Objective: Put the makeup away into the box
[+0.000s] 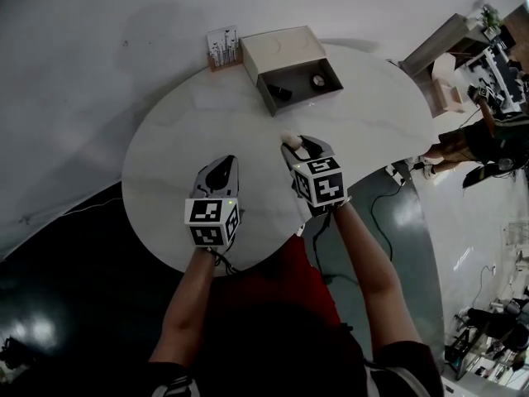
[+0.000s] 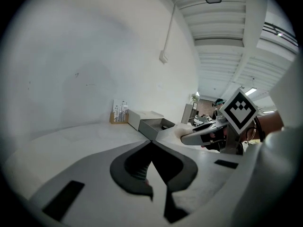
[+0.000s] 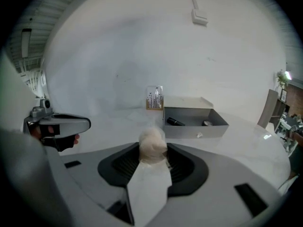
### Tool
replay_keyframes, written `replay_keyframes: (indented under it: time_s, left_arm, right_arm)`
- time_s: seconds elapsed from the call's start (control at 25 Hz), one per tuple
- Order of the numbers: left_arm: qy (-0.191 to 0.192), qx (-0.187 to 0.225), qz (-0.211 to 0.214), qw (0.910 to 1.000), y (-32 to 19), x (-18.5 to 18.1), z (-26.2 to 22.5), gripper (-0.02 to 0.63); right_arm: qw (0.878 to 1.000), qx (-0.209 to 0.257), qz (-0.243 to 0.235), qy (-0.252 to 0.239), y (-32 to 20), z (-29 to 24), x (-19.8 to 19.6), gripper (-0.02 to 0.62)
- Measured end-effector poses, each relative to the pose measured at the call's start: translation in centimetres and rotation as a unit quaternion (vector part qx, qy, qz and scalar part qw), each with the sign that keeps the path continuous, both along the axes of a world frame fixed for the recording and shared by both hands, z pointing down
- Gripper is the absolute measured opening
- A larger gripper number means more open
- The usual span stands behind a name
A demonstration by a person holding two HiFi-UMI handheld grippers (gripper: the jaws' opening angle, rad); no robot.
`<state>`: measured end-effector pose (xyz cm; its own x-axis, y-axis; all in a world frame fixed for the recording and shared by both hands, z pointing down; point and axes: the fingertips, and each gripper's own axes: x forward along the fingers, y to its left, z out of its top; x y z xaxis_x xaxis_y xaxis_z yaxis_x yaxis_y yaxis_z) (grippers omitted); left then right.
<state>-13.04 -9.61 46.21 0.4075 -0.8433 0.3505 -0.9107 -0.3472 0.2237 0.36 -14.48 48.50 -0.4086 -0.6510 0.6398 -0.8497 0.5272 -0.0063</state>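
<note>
My right gripper [image 1: 291,145] is shut on a pale beige makeup sponge [image 3: 152,146], which sticks out past the jaw tips [image 1: 286,138]. It hangs over the round white table [image 1: 165,164], short of the box. The white box [image 1: 281,46] stands at the table's far side with its grey drawer [image 3: 195,125] pulled open. In the drawer lie a black tube [image 3: 175,122] and a small round item [image 3: 206,123]. My left gripper [image 1: 221,166] hovers beside the right one with its jaws together and nothing between them [image 2: 151,148].
A small wooden holder of slim white items [image 1: 222,48] stands just left of the box. The table's near edge is under my arms. Cables and dark floor [image 1: 397,222] lie to the right, with desks and equipment [image 1: 496,56] beyond.
</note>
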Motion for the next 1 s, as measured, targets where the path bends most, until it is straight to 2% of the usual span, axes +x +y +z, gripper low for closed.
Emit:
replay_keyframes:
  time_s: [0.28, 0.72, 1.0]
  left_arm:
    - [-0.003, 0.007, 0.030, 0.9995, -0.8, 2.6, -1.0, 0.021]
    - [-0.002, 0.007, 0.053, 0.9986, -3.0, 7.6, -2.4, 0.021]
    - [0.000, 0.012, 0.042, 0.9990, -5.0, 9.4, -3.7, 0.021]
  right_arm:
    - [1.000, 0.001, 0.030, -0.010, -0.4, -0.6, 2.8, 0.183]
    - [0.998, 0.008, 0.062, -0.020, -1.9, -1.4, 6.5, 0.183]
    - [0.998, 0.014, 0.061, -0.026, -3.9, -2.1, 8.1, 0.183]
